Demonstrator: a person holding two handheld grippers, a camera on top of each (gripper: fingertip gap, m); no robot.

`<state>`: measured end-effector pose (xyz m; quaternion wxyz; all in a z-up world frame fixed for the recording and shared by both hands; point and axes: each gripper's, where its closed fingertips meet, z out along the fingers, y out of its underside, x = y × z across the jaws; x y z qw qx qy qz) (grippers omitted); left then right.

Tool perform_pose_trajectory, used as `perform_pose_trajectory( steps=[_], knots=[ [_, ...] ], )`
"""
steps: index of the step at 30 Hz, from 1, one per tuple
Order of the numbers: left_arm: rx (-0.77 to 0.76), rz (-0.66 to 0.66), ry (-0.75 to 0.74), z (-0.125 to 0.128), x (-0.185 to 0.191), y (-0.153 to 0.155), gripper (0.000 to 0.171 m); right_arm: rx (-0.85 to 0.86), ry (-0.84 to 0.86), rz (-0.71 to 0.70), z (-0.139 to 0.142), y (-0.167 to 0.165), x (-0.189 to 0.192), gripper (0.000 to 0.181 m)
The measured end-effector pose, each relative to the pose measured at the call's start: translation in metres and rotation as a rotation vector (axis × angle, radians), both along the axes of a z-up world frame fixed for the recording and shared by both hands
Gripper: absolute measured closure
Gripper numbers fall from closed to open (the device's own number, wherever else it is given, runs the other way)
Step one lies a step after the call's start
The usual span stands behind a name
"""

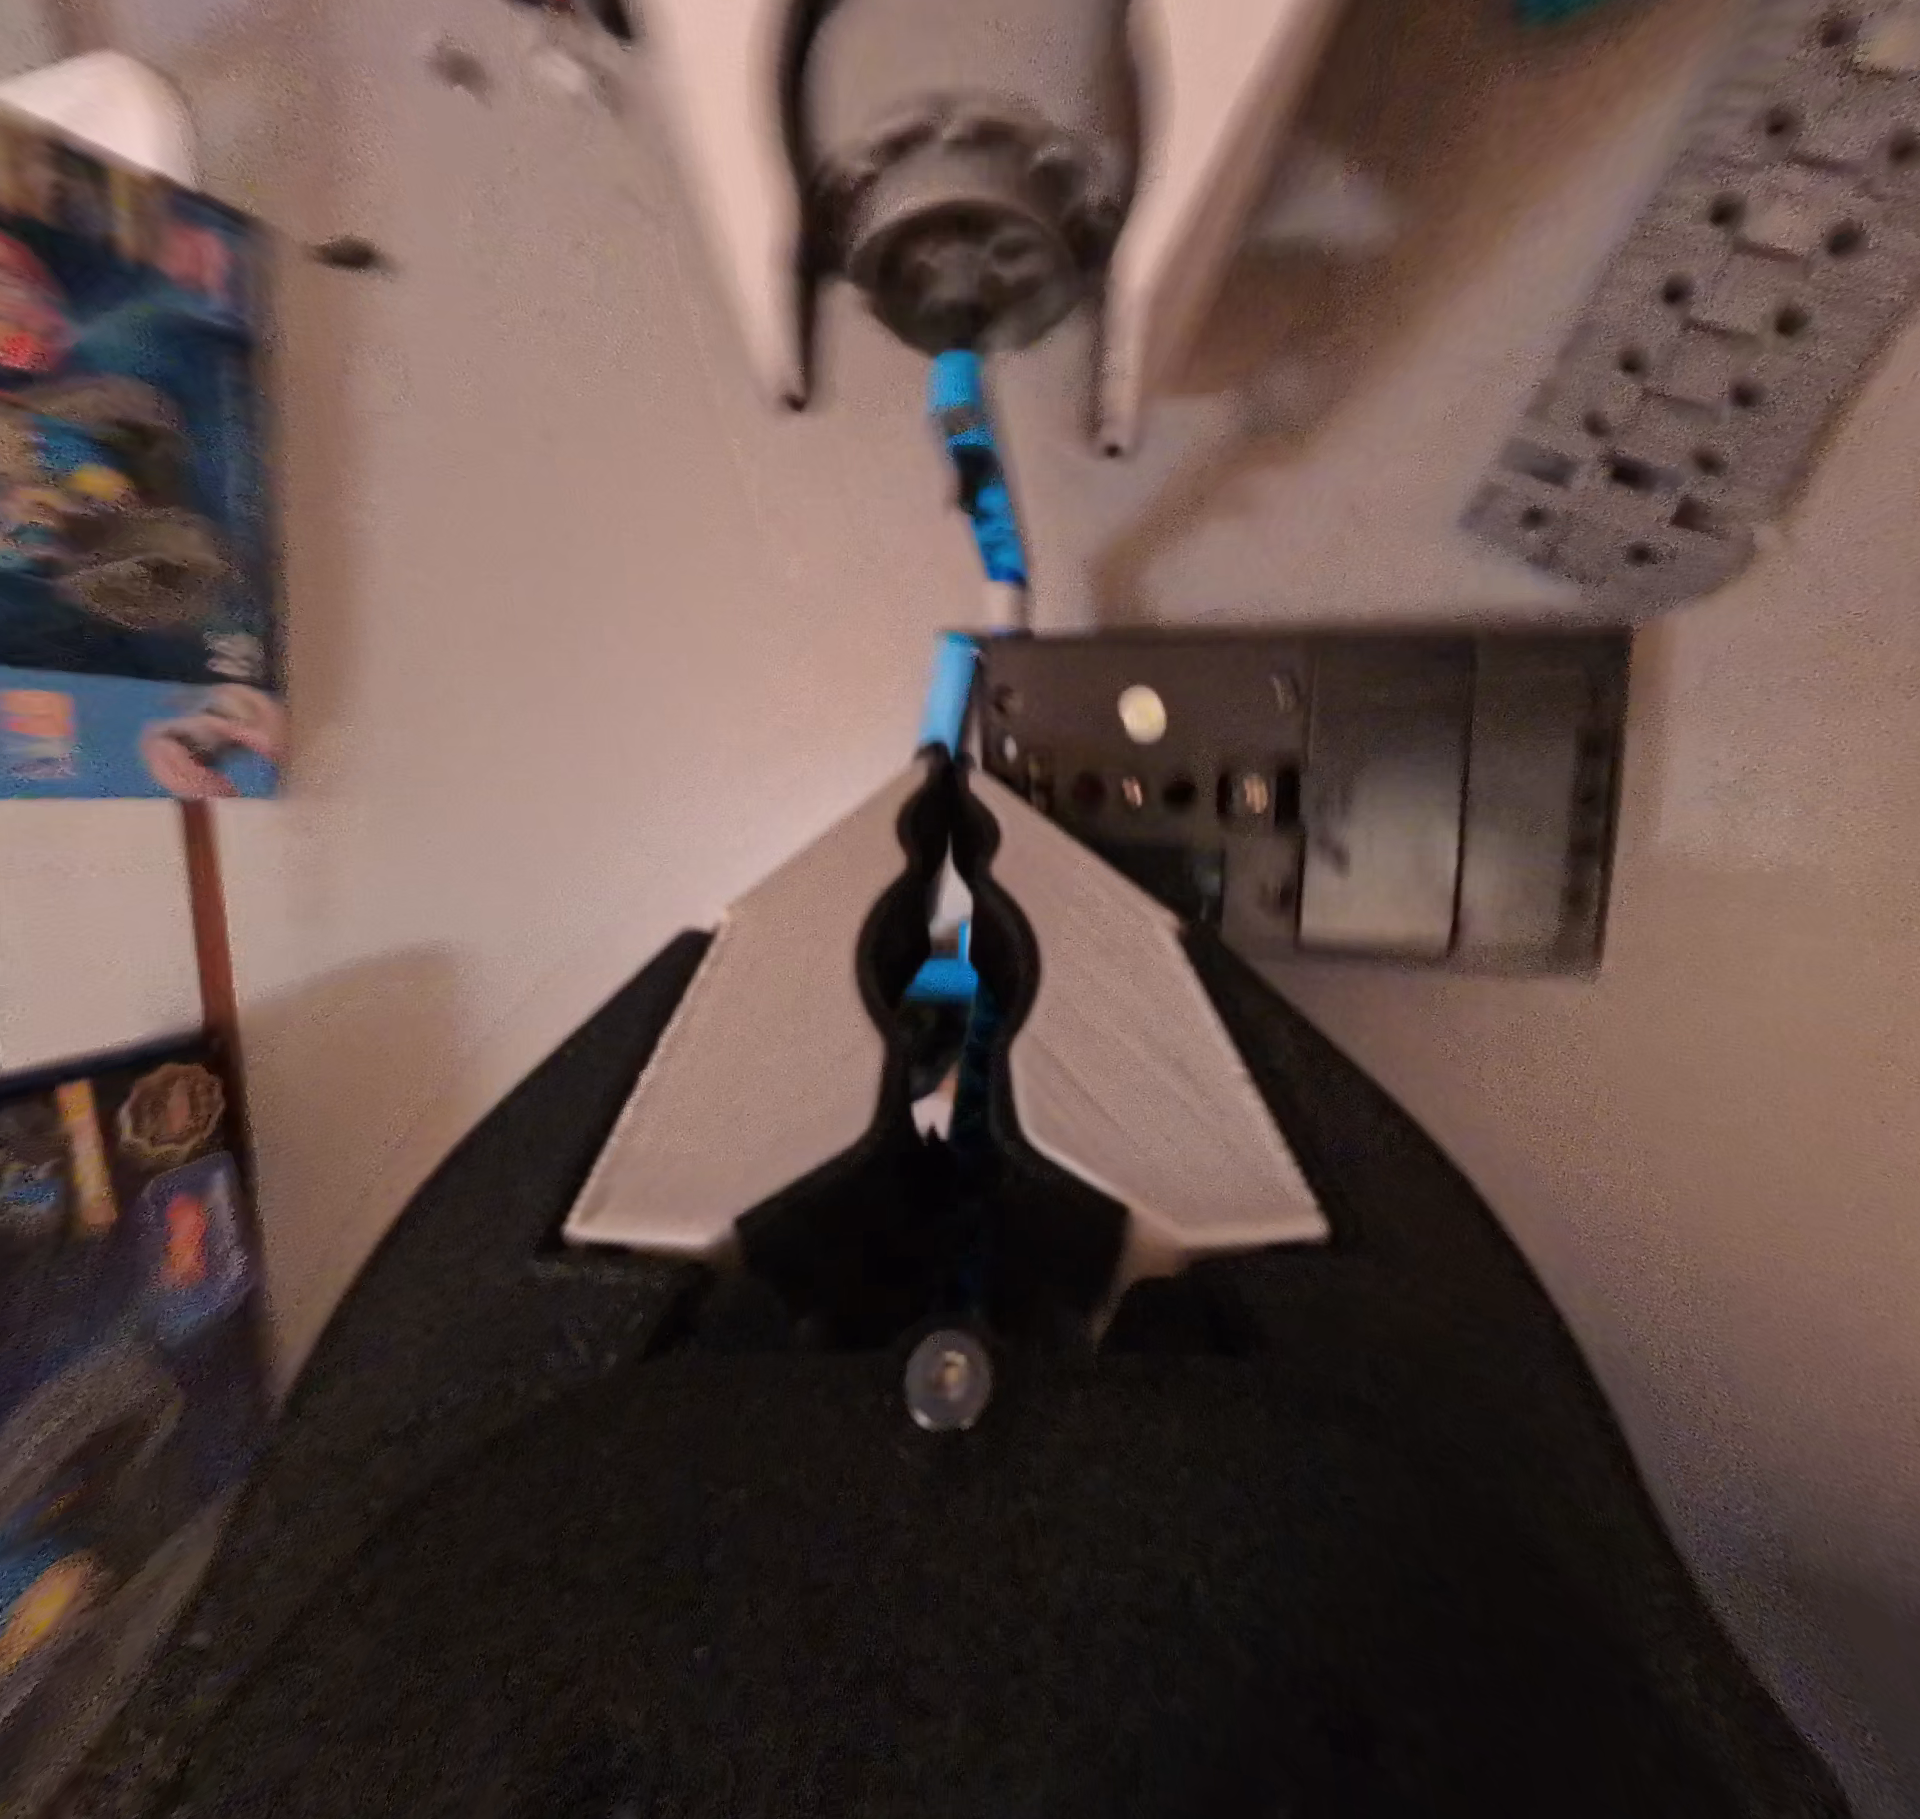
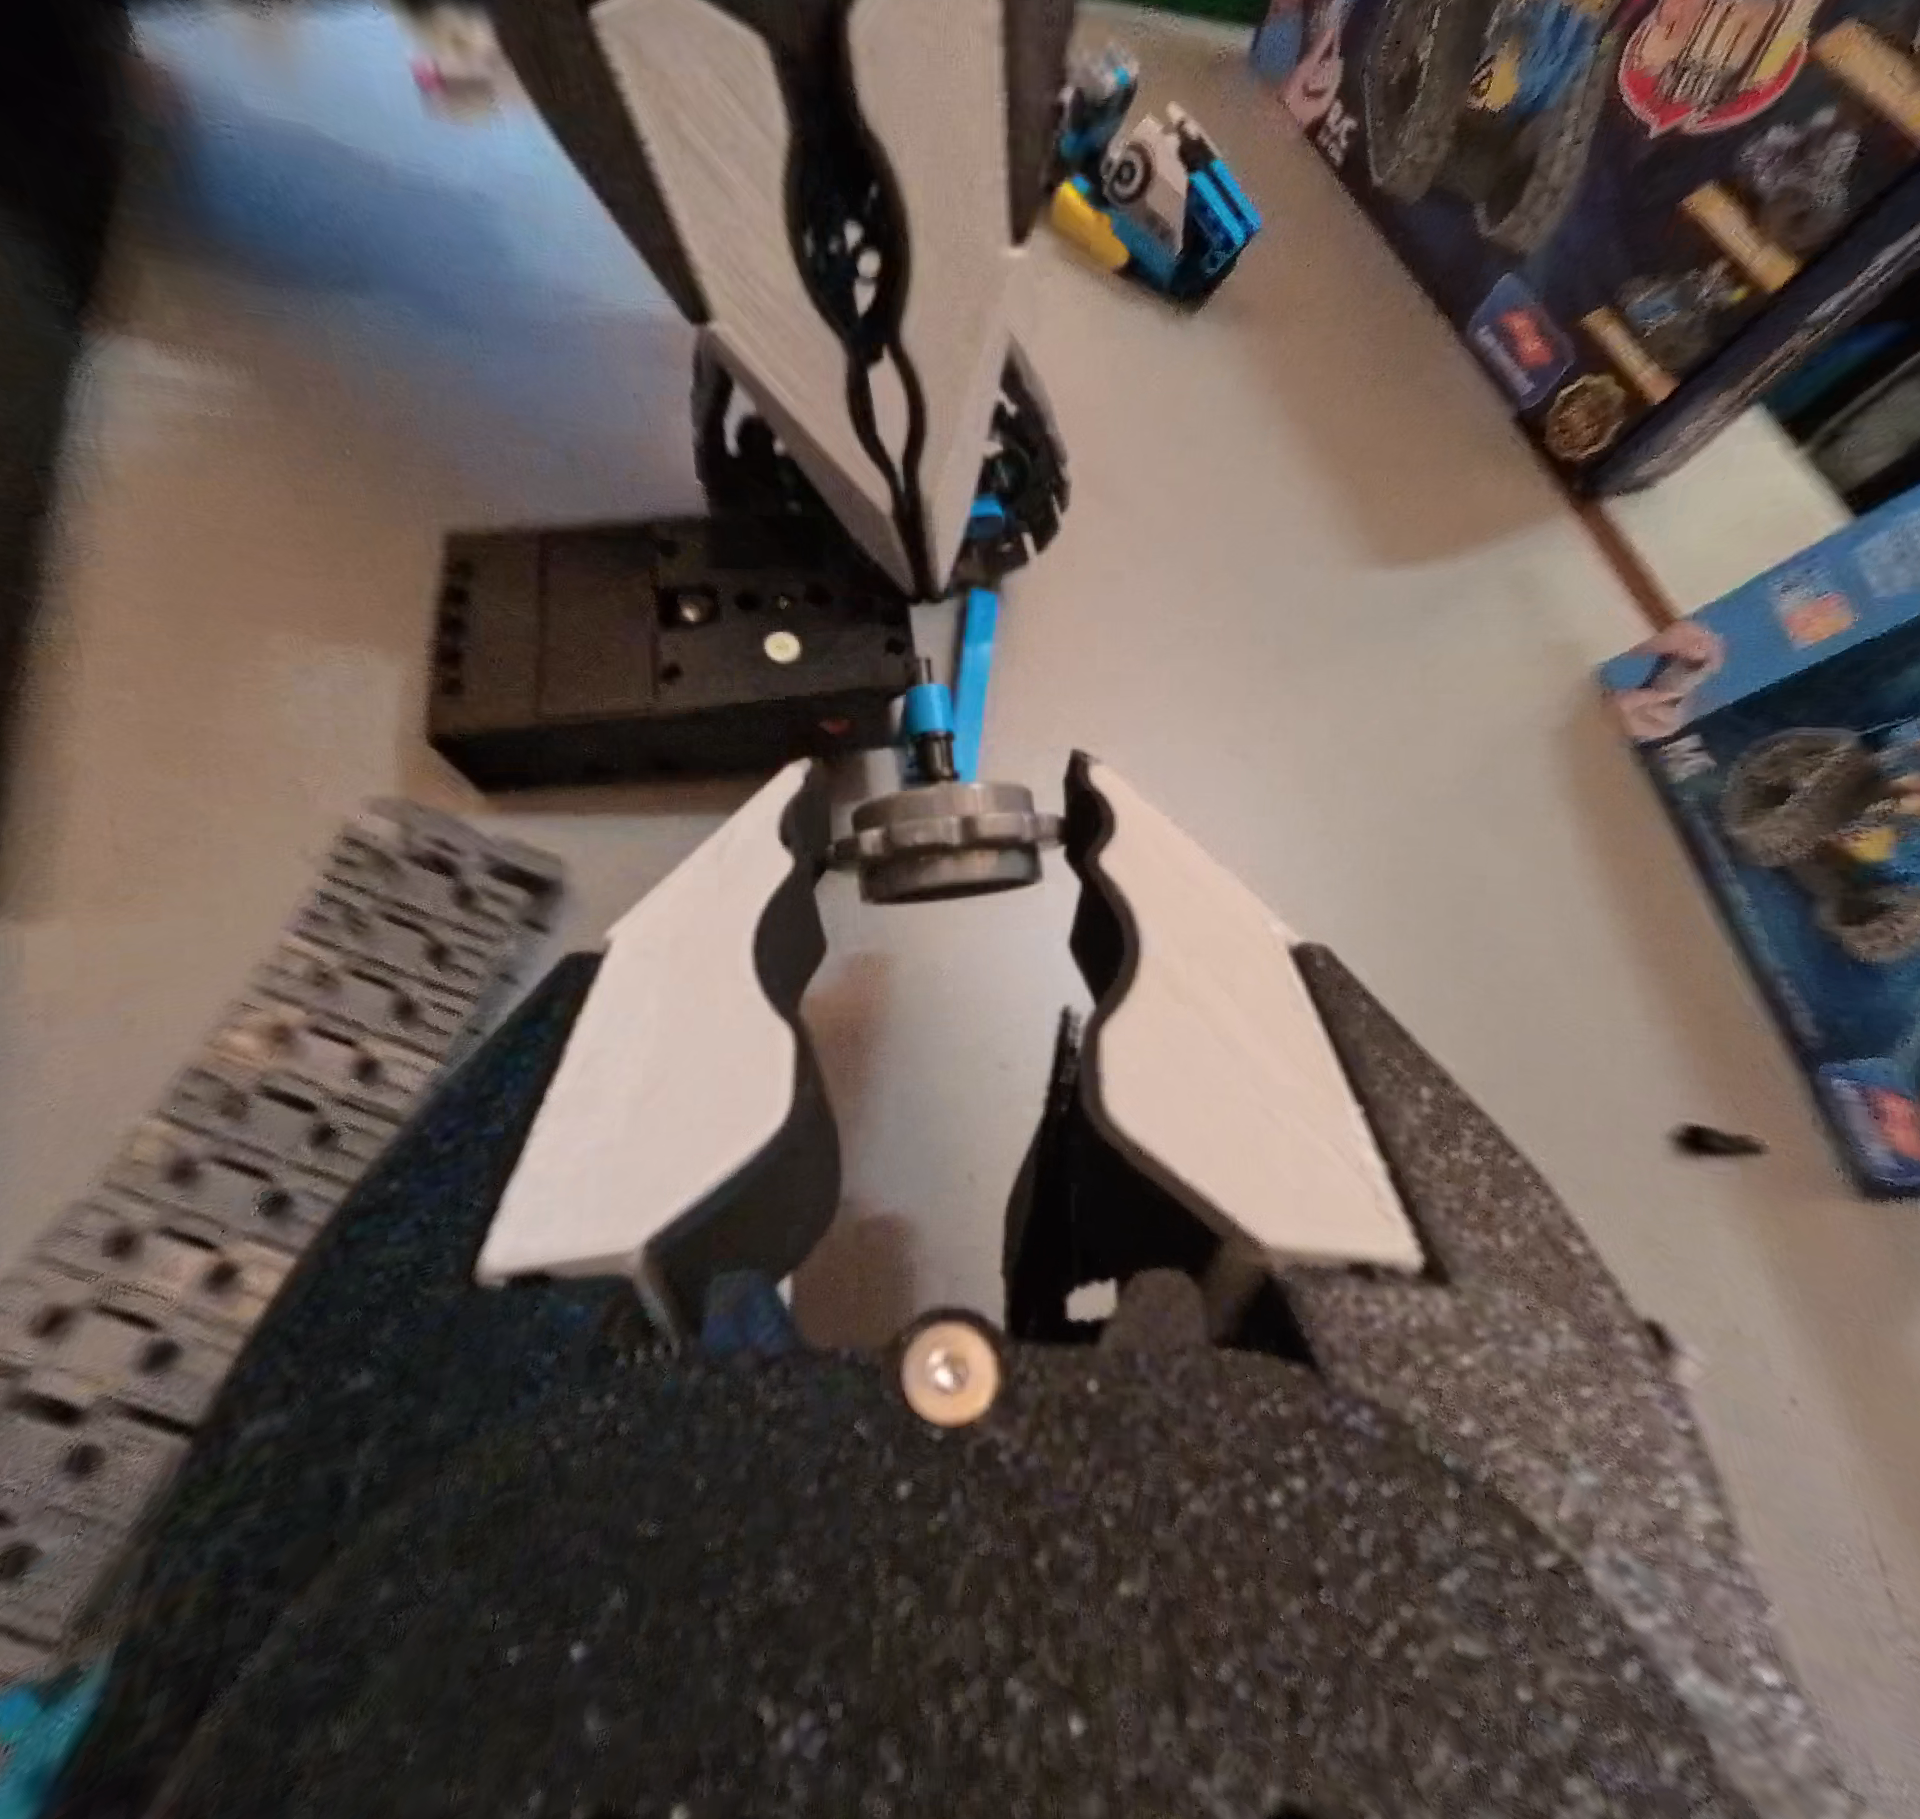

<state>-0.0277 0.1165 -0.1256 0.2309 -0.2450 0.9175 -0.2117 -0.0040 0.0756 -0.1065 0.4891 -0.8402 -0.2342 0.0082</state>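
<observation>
The left gripper (image 1: 951, 813) has its jaws pinched nearly together on a thin blue rod assembly (image 1: 954, 699), which runs from between the fingers toward twelve o'clock in the left wrist view. At the far end of that rod sits a grey toothed wheel (image 2: 948, 839), and the right gripper (image 2: 940, 813) brackets it with its jaws held moderately wide, the wheel's rim touching the fingertips on both sides. From the right wrist view the wheel sits at twelve o'clock, just past the fingertips, with the blue rod and a small black-tipped blue pin (image 2: 923, 715) leading on toward the left gripper. A black block with holes (image 2: 665, 652) lies on the white table (image 2: 1299, 730) at about ten o'clock, just beside the rod. A grey strip of track links (image 2: 270, 1073) lies at eight o'clock, a small blue and yellow model (image 2: 1153, 200) at one o'clock, and printed boxes (image 2: 1621, 159) stand at two to three o'clock. A judgement on handling: the wheel is gripped only at its rim by the very tips, so the right grip should stay square to the rod's line while the left holds the rod steady; any twist off that line would likely bind the pin or let the wheel slip.
</observation>
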Motion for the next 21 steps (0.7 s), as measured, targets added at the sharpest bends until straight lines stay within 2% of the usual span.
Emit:
perform_pose_trajectory(
  steps=[1, 3, 5, 8, 10, 12, 14, 18, 21],
  knots=[
    [-0.091, -0.027, -0.016, 0.009, -0.003, -0.009, 0.171, 0.037, 0.07, 0.034, 0.011, -0.002, -0.008, 0.138],
    [-0.071, -0.062, -0.005, 0.009, -0.006, -0.017, 0.171, 0.025, 0.003, 0.041, 0.013, -0.001, -0.012, 0.138],
    [-0.065, -0.046, 0.005, 0.007, -0.003, -0.013, 0.171, 0.022, 0.078, 0.05, 0.01, -0.001, -0.013, 0.137],
    [-0.053, -0.028, 0.0, 0.005, -0.004, -0.008, 0.171, -0.022, 0.037, 0.033, -0.002, -0.007, 0.001, 0.138],
    [0.016, 0.005, 0.006, 0.001, -0.006, 0.008, 0.171, -0.074, -0.016, -0.047, -0.012, -0.02, 0.029, 0.138],
    [0.037, 0.081, 0.006, 0.001, -0.007, 0.035, 0.171, -0.011, 0.166, -0.099, -0.001, -0.041, 0.048, 0.138],
    [0.029, 0.085, 0.016, 0.001, -0.008, 0.037, 0.171, -0.019, 0.162, -0.147, -0.004, -0.053, 0.057, 0.138],
    [0.098, 0.1, -0.009, 0.002, 0.0, 0.037, 0.171, -0.002, 0.168, -0.064, 0.006, -0.041, 0.027, 0.137],
    [0.127, 0.145, -0.072, 0.014, 0.004, 0.039, 0.171, 0.021, 0.279, -0.039, 0.014, -0.041, 0.022, 0.137]
  ],
)
